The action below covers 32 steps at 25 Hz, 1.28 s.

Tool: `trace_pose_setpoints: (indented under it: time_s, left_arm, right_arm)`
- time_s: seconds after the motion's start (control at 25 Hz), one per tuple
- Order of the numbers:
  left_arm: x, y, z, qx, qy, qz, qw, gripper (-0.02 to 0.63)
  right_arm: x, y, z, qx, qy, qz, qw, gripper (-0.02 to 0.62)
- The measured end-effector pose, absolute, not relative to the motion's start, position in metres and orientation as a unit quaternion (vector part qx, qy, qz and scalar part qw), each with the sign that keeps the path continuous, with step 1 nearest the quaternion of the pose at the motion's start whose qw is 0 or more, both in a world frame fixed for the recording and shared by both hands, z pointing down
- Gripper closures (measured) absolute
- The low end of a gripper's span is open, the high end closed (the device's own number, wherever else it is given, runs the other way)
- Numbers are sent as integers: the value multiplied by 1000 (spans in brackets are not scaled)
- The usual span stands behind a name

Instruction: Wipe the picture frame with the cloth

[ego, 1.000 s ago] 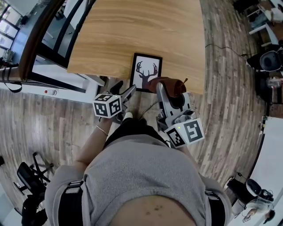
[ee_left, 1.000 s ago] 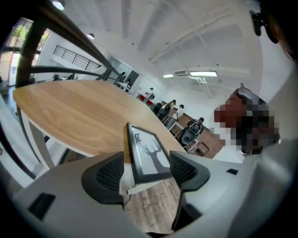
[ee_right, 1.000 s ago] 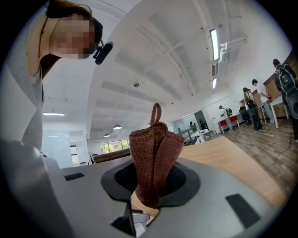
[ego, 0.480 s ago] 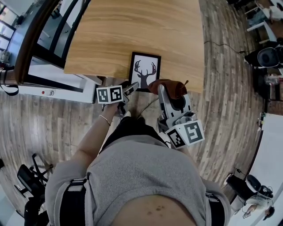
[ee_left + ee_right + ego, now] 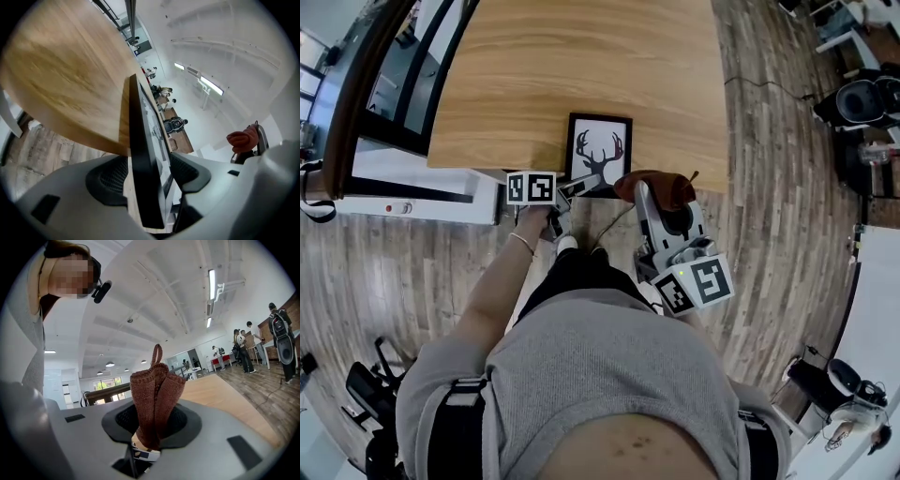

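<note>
The picture frame (image 5: 598,155), black with a deer-antler print, lies at the near edge of the wooden table (image 5: 581,66). My left gripper (image 5: 577,186) is at its near left corner. In the left gripper view the frame's black edge (image 5: 140,159) runs between the two pads (image 5: 110,180), which sit close against both faces, and the left gripper (image 5: 145,176) is shut on it. My right gripper (image 5: 645,192) hovers just right of the frame's near right corner, shut on a bunched brown cloth (image 5: 667,187). The knitted cloth (image 5: 157,394) sticks up from the right gripper (image 5: 154,427).
Wood-plank floor surrounds the table. A white ledge (image 5: 412,192) runs at the left, below a glass railing. Office chairs stand at the upper right (image 5: 862,98) and lower left (image 5: 370,394). Several people (image 5: 243,345) stand far off in the room.
My left gripper has moved up and right from below the table edge to the frame's near left corner, and its jaws now hold that edge. The right gripper with the cloth has stayed put.
</note>
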<state>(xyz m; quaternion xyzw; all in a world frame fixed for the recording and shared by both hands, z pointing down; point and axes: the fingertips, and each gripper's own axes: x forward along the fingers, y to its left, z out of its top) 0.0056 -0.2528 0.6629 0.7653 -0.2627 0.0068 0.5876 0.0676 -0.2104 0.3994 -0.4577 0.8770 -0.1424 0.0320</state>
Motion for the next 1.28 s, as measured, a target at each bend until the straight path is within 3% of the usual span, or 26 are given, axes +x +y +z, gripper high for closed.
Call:
trace_pose_setpoints:
  time_s: [0.24,0.52,0.6,0.64,0.76,1.08,1.28]
  left_arm:
    - [18,-254,662,766,-204,3,610,326]
    - [20,-249,664,746,-176,-9,642,415]
    - [23,-247,657,745,-158,-27,648,451]
    - [24,-246,651,748,-147,-38,646,516]
    - [29,-239,641,767,-124,-57,627,558]
    - [36,-230,619,787,-110,-70,603,566]
    - [48,-233,579,827,-111,-69,547,573]
  right_arm:
    - [74,-215,401,-463,874,-145,34,499]
    - [79,-214,401,-465,872,-148,36,499]
    - [81,-213,400,-465,872,-148,38,499]
    - [82,-213,399,-465,872,-147,39,499]
    - [83,-210,398,-466,872,-147,41,499]
    - [84,-204,390,-462,874,-138,52,499]
    - [91,-196,375,-457,878,-122,67,499]
